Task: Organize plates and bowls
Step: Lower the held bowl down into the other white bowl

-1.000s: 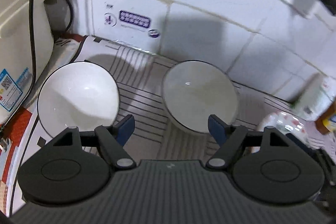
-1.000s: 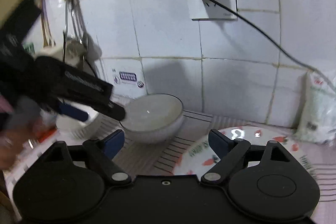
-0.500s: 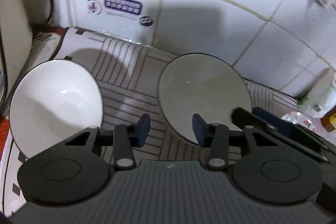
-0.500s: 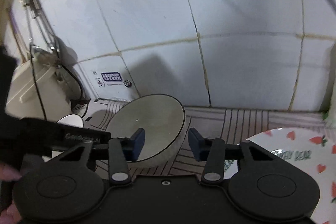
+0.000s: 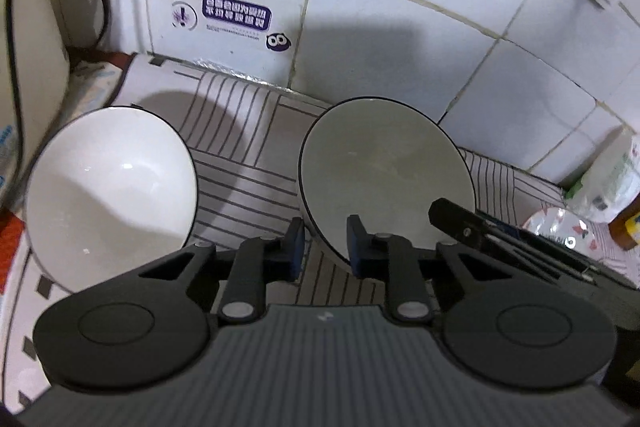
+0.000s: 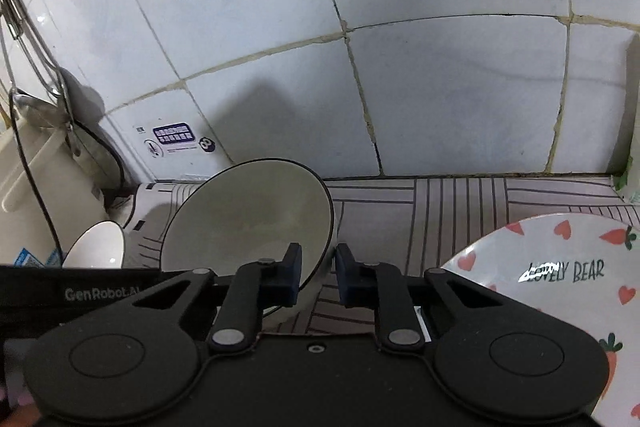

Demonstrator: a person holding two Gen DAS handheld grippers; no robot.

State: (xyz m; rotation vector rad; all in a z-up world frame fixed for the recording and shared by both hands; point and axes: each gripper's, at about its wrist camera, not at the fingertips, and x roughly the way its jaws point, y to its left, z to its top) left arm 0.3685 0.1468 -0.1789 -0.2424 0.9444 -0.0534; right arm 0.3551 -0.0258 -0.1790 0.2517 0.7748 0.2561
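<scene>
My left gripper (image 5: 323, 247) points down at a round grey bowl with a thin dark rim (image 5: 384, 179). Its jaws have just been closing. Now they are narrow and pinch the near left edge of that bowl, one blue pad inside it and one outside.

My right gripper (image 6: 316, 277) is on the same grey bowl. Its jaws have just been closing too. They are narrow now and squeeze the bowl's wall on the near right side, again with one pad inside and one outside. So both of my grippers hold this one bowl. From the right wrist view the bowl looks tipped.

The grey bowl is on the table, on a pale cloth with dark stripes (image 5: 248, 179), close to the white tiled wall (image 5: 400, 7). A shiny round white bowl with a dark rim (image 5: 112, 187) sits near it on the left, not touching it. A round white plate with red hearts and carrots (image 6: 560, 287) lies on the table to the right, apart from the grey bowl. A purple sticker (image 5: 236, 13) is on the wall behind the bowls.
</scene>
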